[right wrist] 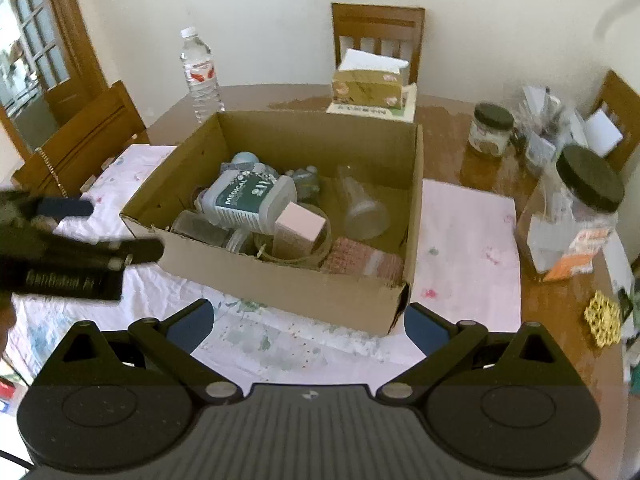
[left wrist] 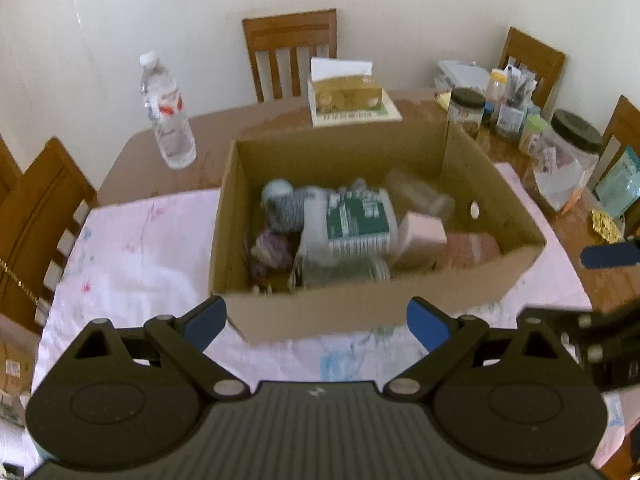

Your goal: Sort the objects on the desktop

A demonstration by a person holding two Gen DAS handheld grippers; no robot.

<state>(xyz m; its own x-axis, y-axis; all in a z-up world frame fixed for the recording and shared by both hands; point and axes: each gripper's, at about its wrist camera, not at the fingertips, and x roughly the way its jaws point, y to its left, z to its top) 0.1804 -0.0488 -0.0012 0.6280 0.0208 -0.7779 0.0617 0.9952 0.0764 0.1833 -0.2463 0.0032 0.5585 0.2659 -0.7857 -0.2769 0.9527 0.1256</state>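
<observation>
Wooden table (right wrist: 472, 168), pink cloth (right wrist: 468, 240), cream wall (right wrist: 272, 20), chairs.

The cardboard box (right wrist: 280, 280) is sitting open-topped but crowded inside — jars (right wrist: 576, 216) are blocking the right, while pink cloth (right wrist: 468, 248) is lying bare beside it.

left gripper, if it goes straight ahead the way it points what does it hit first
Most likely the near wall of the cardboard box, which sits right ahead between the open jaws of the left gripper. Depth is hard to judge; angled higher, it could clear the rim.
</observation>
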